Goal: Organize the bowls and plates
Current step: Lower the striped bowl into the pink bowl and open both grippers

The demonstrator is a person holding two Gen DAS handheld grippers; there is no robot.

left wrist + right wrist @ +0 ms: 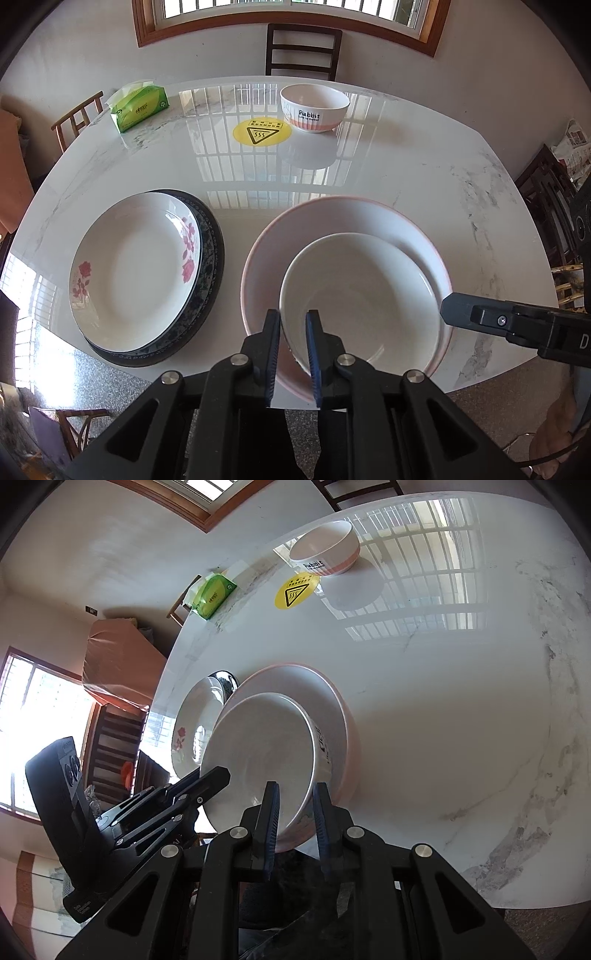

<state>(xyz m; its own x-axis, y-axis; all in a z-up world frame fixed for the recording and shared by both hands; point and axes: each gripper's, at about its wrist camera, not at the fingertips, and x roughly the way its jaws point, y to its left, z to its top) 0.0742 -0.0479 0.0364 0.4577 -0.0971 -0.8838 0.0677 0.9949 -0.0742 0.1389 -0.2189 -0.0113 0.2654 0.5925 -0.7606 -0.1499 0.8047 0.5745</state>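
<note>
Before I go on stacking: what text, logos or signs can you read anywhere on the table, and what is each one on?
"Rabbit": side of the far bowl; smaller line beneath, too blurred.
Hot-surface warning triangle: yellow sticker; its top text unreadable.
Logo on the green tissue pack: too small.
Dark print on the inner nested bowl: cut off, unreadable.

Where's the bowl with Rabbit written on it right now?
In the left wrist view the Rabbit bowl stands alone at the table's far edge, just right of the yellow warning sticker.

The left gripper (293,343) is pinching the near rim of a small white bowl (365,295), which is sitting inside a larger pink-rimmed white bowl (343,214). A rose-patterned white plate (136,266) is lying on a dark-rimmed plate (216,251) beside them.
</note>
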